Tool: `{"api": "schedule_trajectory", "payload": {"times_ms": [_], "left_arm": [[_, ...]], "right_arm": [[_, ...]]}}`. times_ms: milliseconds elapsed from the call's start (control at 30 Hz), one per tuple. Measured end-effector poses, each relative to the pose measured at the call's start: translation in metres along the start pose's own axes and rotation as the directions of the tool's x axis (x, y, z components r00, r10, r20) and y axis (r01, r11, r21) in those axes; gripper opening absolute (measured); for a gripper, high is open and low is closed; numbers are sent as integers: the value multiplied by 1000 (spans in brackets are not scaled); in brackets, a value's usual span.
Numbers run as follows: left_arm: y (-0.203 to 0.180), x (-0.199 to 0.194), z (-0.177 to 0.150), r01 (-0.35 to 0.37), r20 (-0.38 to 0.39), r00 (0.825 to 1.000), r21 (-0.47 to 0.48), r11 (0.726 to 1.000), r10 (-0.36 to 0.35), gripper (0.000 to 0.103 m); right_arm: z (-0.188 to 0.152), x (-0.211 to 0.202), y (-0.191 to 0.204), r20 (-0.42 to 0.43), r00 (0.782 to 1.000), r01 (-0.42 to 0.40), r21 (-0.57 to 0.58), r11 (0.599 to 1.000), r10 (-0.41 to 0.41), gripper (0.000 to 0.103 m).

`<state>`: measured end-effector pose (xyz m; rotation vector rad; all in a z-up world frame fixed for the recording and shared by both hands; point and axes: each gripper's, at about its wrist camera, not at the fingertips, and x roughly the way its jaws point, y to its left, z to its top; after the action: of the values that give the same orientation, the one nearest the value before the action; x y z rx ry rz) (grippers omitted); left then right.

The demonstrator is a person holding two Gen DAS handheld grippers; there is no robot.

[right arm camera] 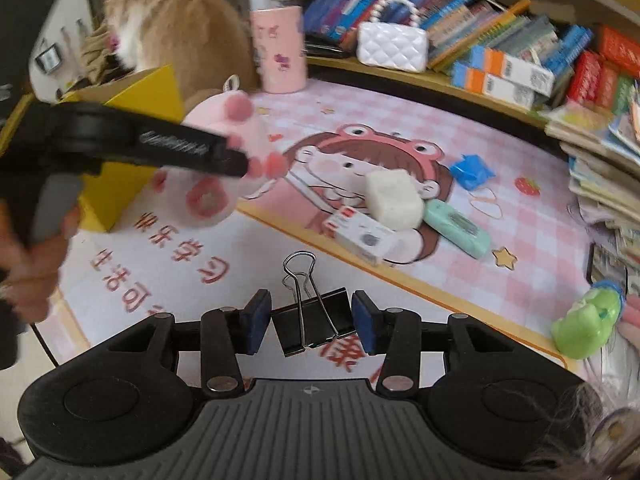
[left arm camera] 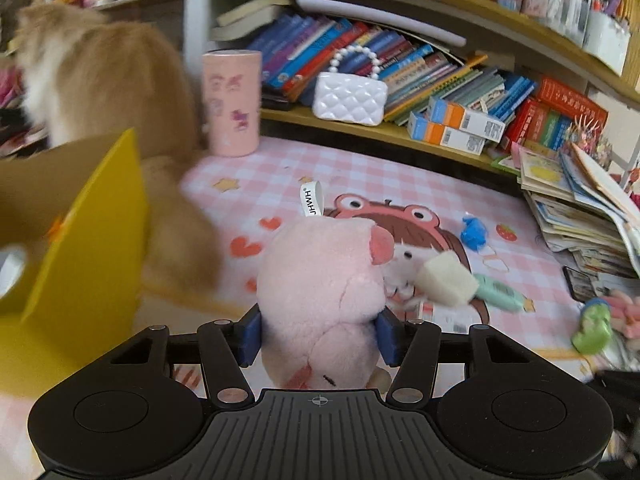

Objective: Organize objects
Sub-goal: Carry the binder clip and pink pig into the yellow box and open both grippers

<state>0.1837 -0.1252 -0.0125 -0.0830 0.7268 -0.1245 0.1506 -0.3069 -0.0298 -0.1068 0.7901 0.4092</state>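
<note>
While the left gripper (left arm camera: 318, 334) clamps the pink plush (left arm camera: 320, 288), the right gripper (right arm camera: 312, 326) straddles the binder clip (right arm camera: 310, 320).

- The white loop tag (left arm camera: 311, 199) on top of the pink plush (left arm camera: 320, 300) read "JHMH", with a small registered mark after it.
- The mat (right arm camera: 460, 240) bore large red characters along its near edge, seen upside down in the right wrist view; they could not be read with certainty.
- Raised lettering ran along the black arm of the left gripper (right arm camera: 176, 144), too blurred to read.
- Book spines (left arm camera: 328, 48) and the orange-and-blue boxes (left arm camera: 456, 124) carried print and barcodes, too small to make out.
</note>
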Motion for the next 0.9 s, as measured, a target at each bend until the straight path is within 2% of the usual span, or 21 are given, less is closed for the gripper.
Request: {"api": "schedule_trajectory", "payload": {"times_ms": [100,400,667,900], "left_arm": [[10,-26,-15,-4,13,1000,-1,1000,4,54],[52,-80,-56,-24,0,1000,-27,999,24,54],[99,-119,-86,-27,-17,1000,-45,999,26,54],[138,-152,-99,-30,7,1000,-53,998,31,54]], "right_arm": [[-4,-5,17,8,1000,11,-40,999,-10,42],[-13,-19,63,2,1000,14,9,1000,-14,42],[-18,-29,131,16,1000,-2,-44,999,3,42],[-22,-38,187,38,999,-15,-71,997,18,42]]}}
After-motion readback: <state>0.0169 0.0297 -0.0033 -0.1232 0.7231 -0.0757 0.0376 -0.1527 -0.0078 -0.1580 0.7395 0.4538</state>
